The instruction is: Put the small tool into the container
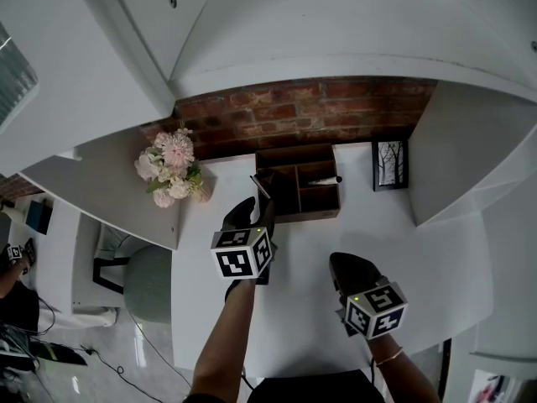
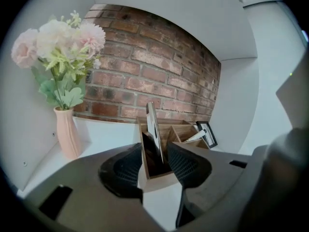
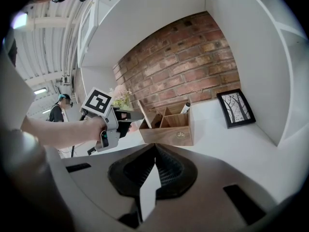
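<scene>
A wooden container (image 1: 306,215) with several compartments stands on the white counter against the brick wall. The small tool (image 2: 153,124), a slim flat piece in black and metal, stands on end in its front left compartment and leans on the wall. My left gripper (image 2: 154,147) is at that compartment's corner, open, with the tool between its jaws and a gap on either side. In the head view the tool (image 1: 261,188) sticks up just past the left gripper (image 1: 254,212). My right gripper (image 1: 344,267) hovers over the counter short of the container (image 3: 169,134), shut and empty.
A white pen (image 1: 323,180) lies in a back compartment. A pink vase of flowers (image 1: 172,170) stands left of the container, a framed picture (image 1: 390,164) to its right. White cabinet walls close both sides. A person (image 3: 60,108) stands far off on the left.
</scene>
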Tool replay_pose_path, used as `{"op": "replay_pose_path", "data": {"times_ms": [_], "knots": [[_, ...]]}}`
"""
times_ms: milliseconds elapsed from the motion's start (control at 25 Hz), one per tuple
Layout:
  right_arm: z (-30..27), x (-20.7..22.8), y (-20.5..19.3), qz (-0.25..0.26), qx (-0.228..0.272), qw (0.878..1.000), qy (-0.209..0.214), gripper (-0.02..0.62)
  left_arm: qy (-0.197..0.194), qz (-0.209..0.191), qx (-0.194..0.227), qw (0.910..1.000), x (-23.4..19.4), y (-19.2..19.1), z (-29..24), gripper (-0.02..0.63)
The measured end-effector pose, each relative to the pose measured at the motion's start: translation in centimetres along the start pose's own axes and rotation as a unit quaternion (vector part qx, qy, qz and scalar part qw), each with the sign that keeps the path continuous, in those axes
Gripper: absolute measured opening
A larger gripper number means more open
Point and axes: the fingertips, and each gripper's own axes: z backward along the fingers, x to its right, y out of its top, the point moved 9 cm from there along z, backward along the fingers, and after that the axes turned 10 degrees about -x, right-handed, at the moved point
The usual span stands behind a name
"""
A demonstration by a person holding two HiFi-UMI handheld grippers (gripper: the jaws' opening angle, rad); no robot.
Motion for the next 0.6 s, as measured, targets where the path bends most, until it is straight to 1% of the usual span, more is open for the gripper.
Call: {"op": "replay_pose_path", "data": {"times_ms": [320, 600], "knots": [[0.9, -1.3, -1.0, 0.008, 0.0, 1.0, -0.003, 0.005, -0.002, 0.011, -0.028, 0.9996, 0.7, -4.2, 2.9, 0.147], [2.4, -2.8, -1.8, 0.014, 0.007, 1.0, -0.015, 0.005, -0.013, 0.012, -0.047, 0.9987, 1.6, -7.8, 6.2, 0.132]]}}
